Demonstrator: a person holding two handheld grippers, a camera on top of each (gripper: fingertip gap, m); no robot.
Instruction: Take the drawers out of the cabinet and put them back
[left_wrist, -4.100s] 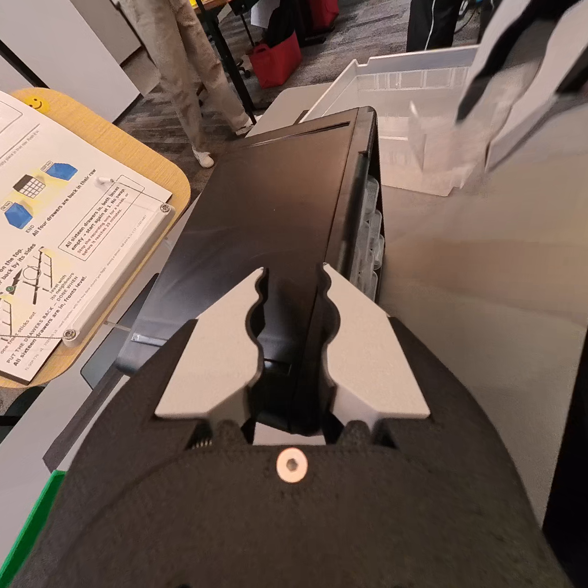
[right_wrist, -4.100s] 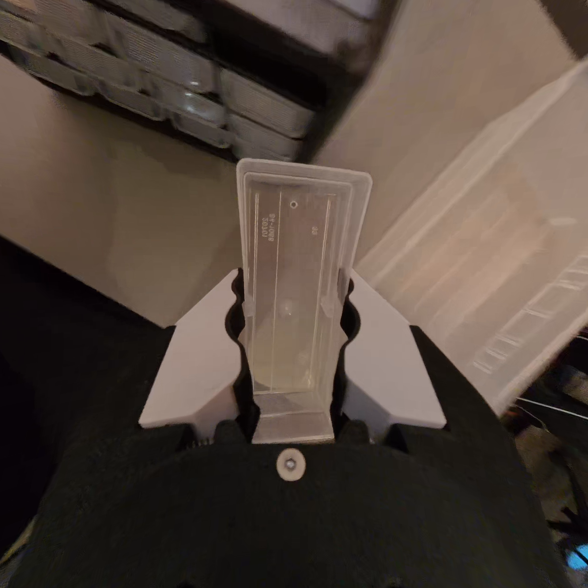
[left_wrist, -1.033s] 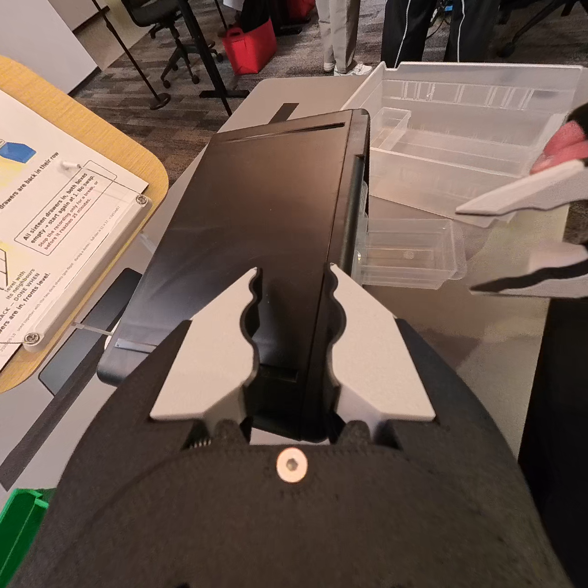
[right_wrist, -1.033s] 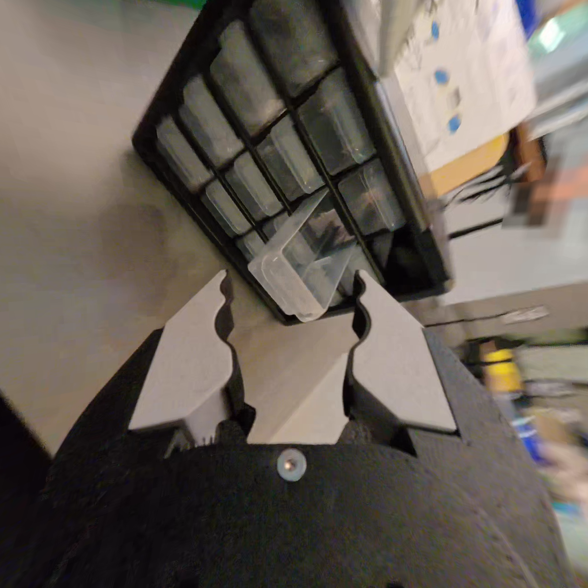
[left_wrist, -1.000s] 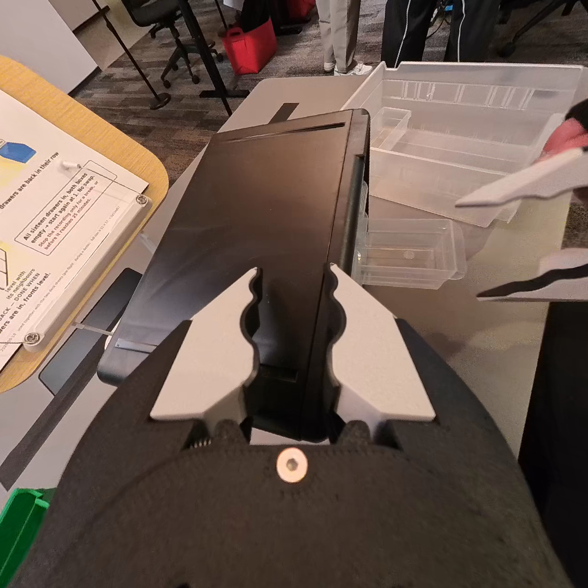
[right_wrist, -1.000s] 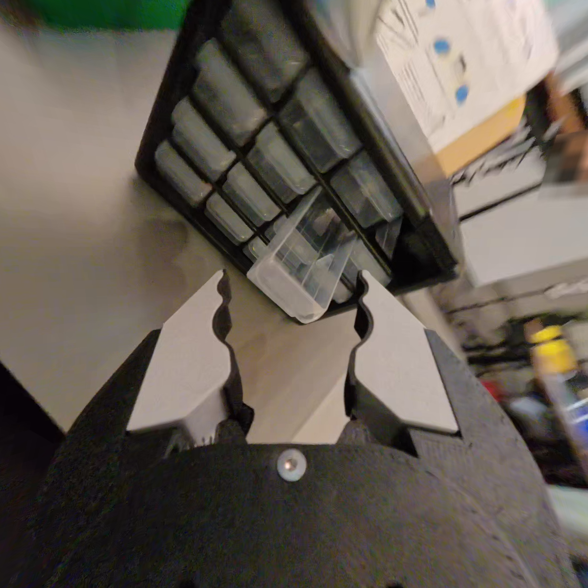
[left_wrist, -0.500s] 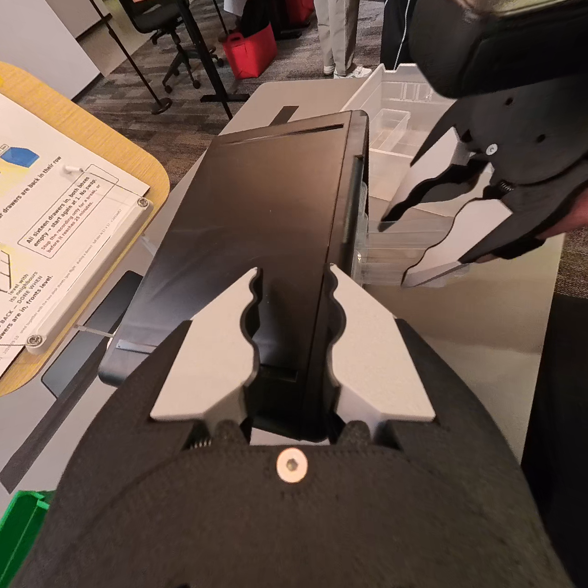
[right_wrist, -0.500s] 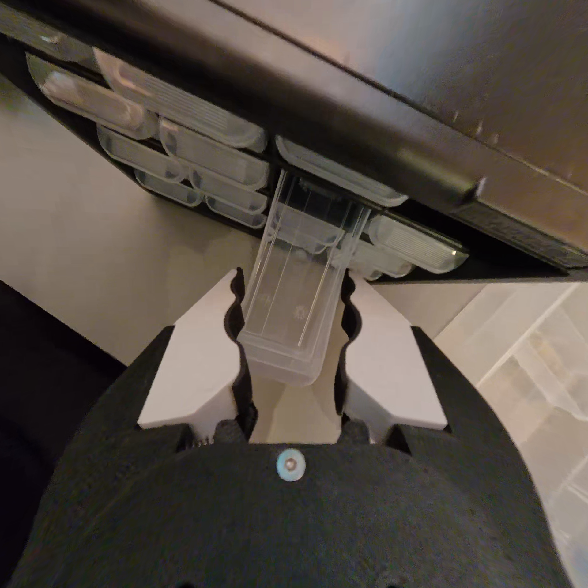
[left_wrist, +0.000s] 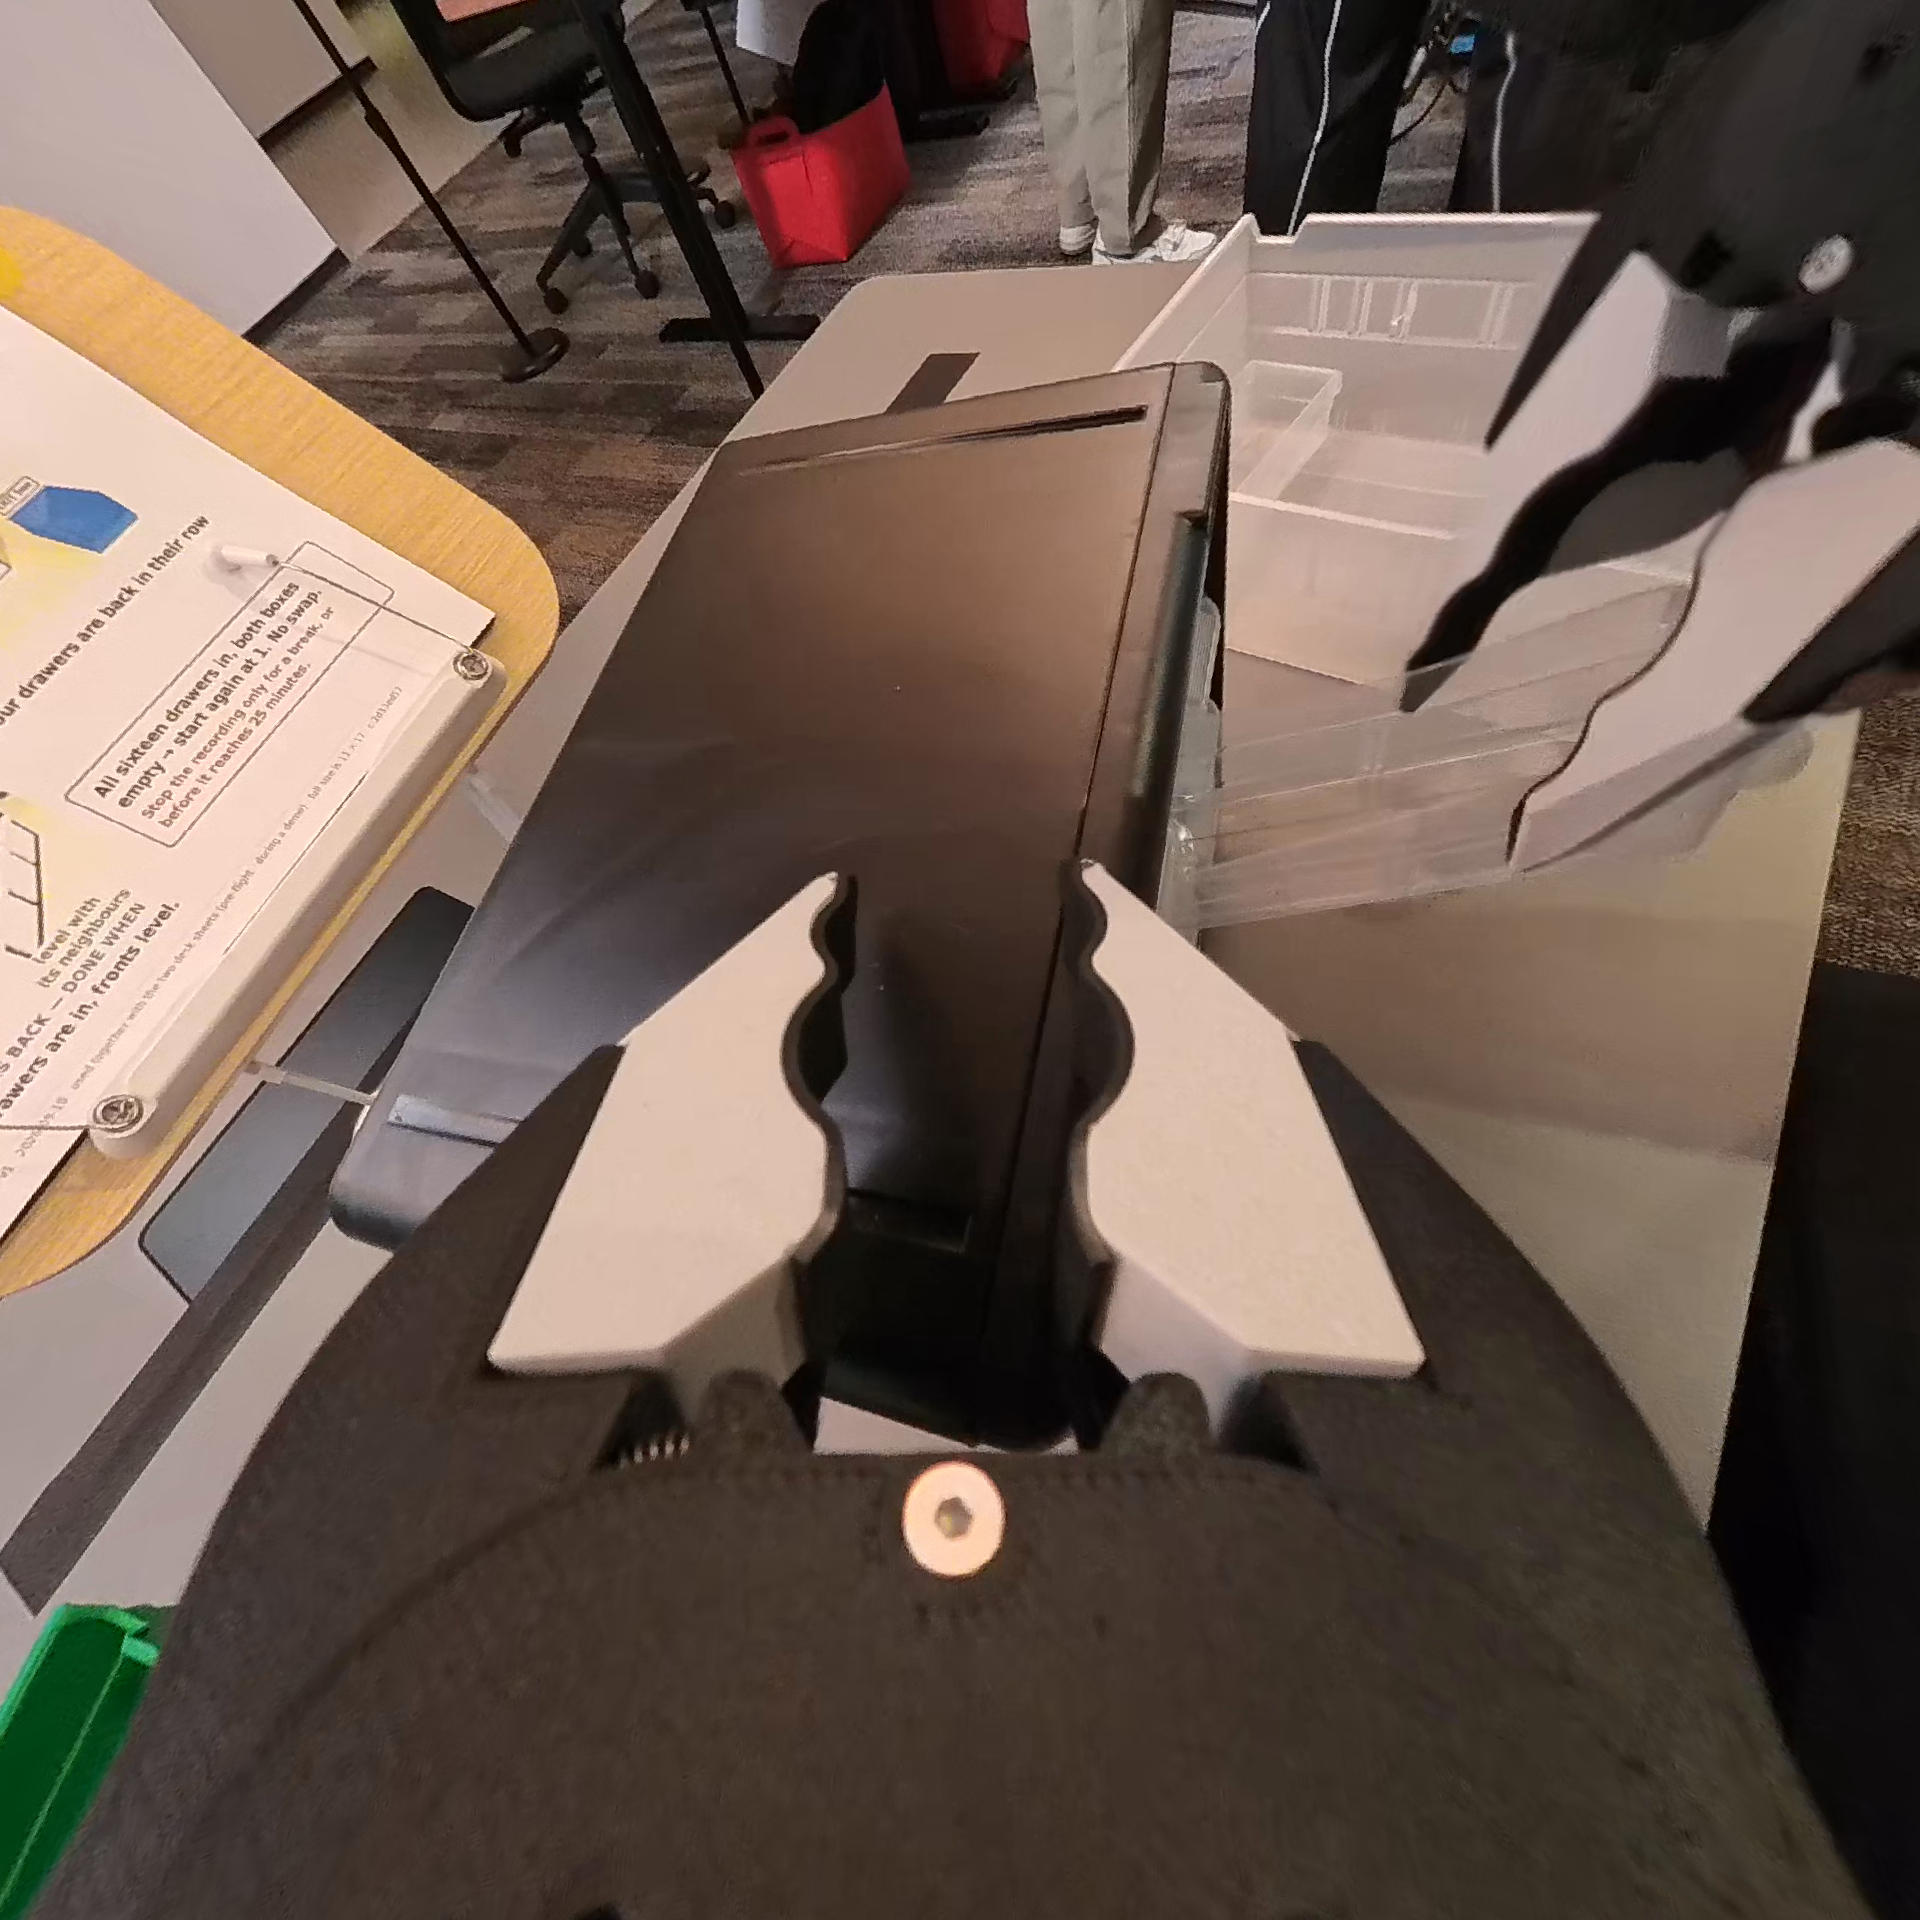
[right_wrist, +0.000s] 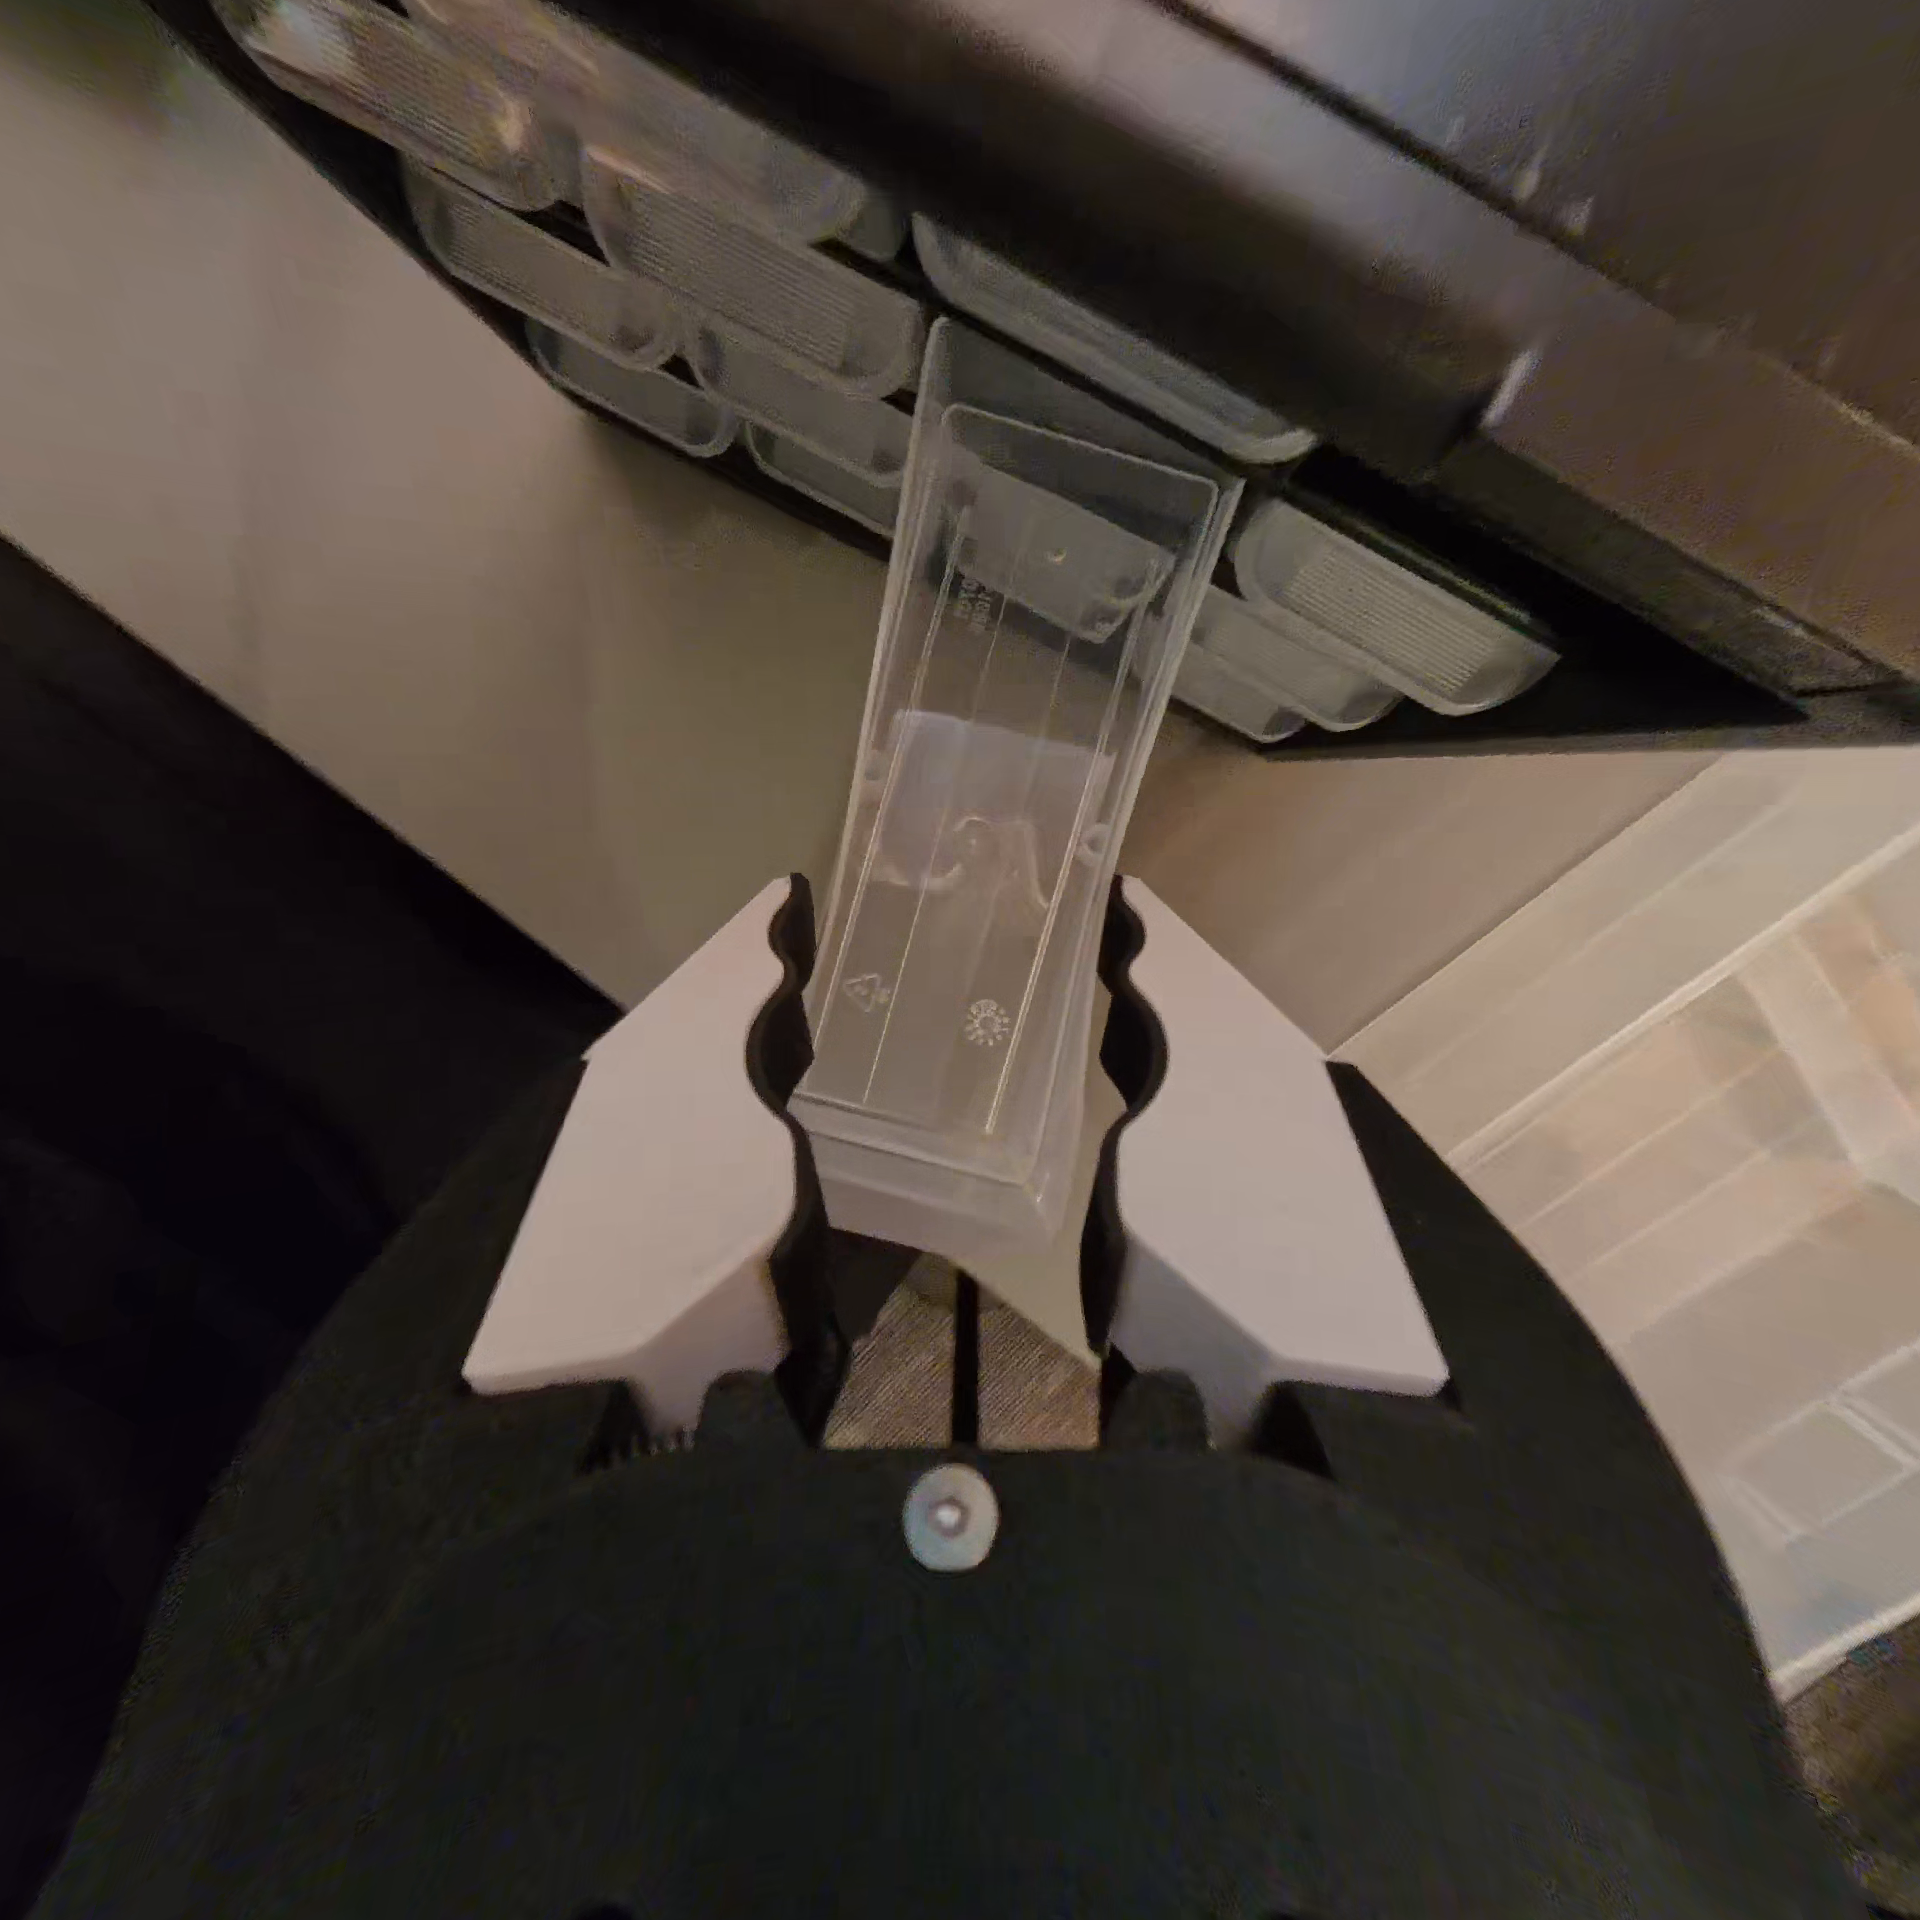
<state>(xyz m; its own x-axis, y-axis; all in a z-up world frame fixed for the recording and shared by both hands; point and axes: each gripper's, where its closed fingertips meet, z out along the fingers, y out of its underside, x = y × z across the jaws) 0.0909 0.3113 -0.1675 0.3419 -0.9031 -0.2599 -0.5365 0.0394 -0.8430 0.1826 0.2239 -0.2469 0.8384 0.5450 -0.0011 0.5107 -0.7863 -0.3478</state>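
Clear plastic drawer (right_wrist: 977, 852) clamped between the right hand-held gripper (right_wrist: 951, 997) fingers, far end at the black cabinet (left_wrist: 883, 665) front, seemingly partly in its slot, left hand-held gripper (left_wrist: 956, 997) narrowly parted astride the cabinet's top edge, grey tabletop (left_wrist: 1455, 1018) beneath.

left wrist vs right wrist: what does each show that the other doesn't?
Left wrist only: the cabinet's top, the left tool closed on its near edge, an instruction sheet, a red bag.
Right wrist only: the cabinet's front with its rows of clear drawers.
Both: the right tool gripping a clear drawer partway out, and the clear bin.
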